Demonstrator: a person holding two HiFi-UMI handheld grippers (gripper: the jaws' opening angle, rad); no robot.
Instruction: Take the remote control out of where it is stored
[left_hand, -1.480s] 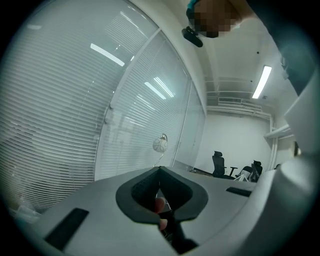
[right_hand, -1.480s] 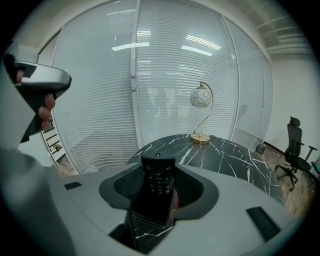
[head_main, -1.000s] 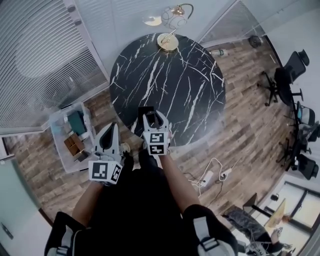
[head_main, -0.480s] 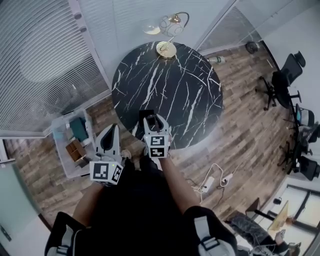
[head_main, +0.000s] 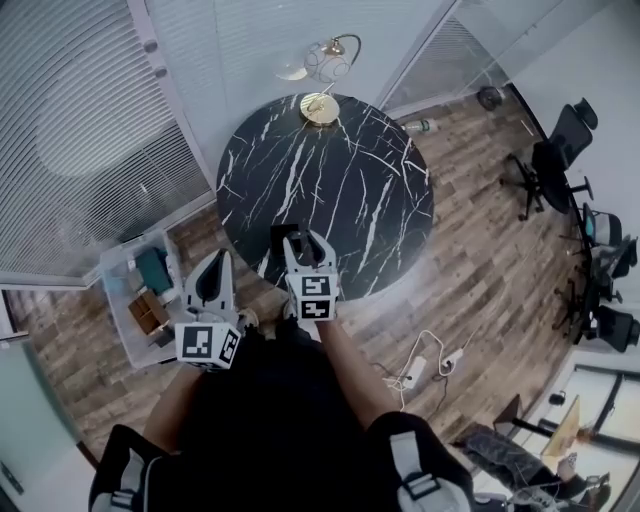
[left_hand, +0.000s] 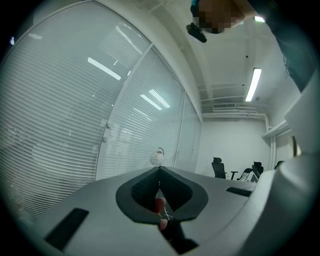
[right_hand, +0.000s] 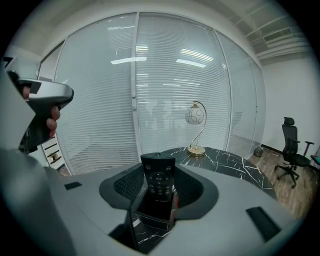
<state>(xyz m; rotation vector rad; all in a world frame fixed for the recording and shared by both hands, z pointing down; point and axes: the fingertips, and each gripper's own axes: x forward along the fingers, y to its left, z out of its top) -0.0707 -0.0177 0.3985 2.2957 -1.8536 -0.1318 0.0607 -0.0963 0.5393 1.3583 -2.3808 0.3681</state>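
Observation:
A black remote control (right_hand: 158, 181) stands upright in a black open-topped holder (right_hand: 151, 218). My right gripper (right_hand: 159, 200) is shut on that holder, with the remote's top sticking out above the jaws. In the head view the right gripper (head_main: 303, 242) holds the dark holder (head_main: 286, 235) over the near edge of the round black marble table (head_main: 340, 180). My left gripper (head_main: 212, 264) hangs to the left, beside the table and above the floor. Its jaws meet at the tips (left_hand: 160, 172) with nothing between them.
A brass lamp (head_main: 322, 72) with a glass globe stands at the table's far edge. A clear storage bin (head_main: 140, 290) with boxes sits on the wooden floor at left. A power strip (head_main: 412, 358) and cables lie at right. Office chairs (head_main: 555, 150) stand far right. Blinds (head_main: 90, 120) line the glass walls.
The view has drifted, so table and lamp sit a little further left. Both grippers keep their pose, the right one still shut on the holder.

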